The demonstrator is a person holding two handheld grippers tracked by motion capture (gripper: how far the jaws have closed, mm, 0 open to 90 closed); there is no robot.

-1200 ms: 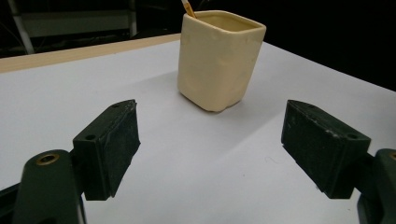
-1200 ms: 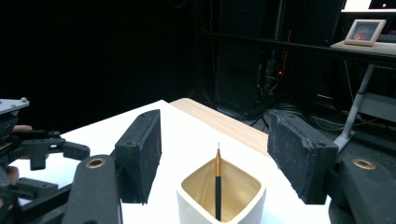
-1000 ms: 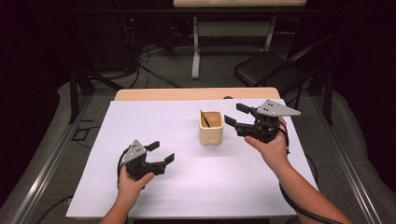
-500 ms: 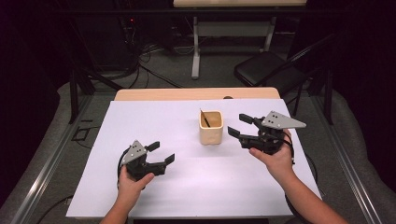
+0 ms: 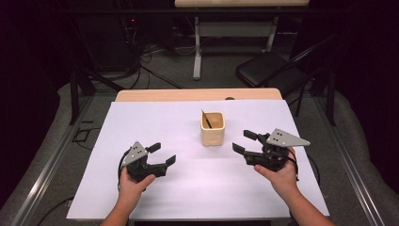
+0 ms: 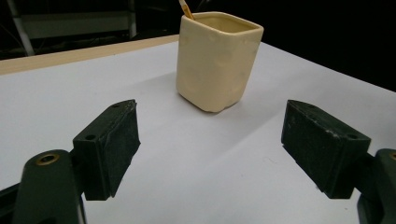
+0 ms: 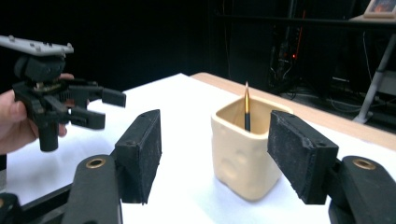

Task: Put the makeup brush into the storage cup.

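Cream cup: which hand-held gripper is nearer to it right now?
Right. The right hand-held gripper sits just beside the cream cup, jaws open and apart from it. The left hand-held gripper lies farther off, toward the person and to the cup's left.

Dark rm – black chair (image 5: 268,70), grey floor (image 5: 155,75)

Cream-yellow cup (image 5: 212,128) on a white table cover (image 5: 188,188). Inside the cup, a black pencil (image 7: 247,112) with a gold tip. At 7 and 4 o'clock, black left gripper (image 5: 161,154) and right gripper (image 5: 243,141), grey plates on top.
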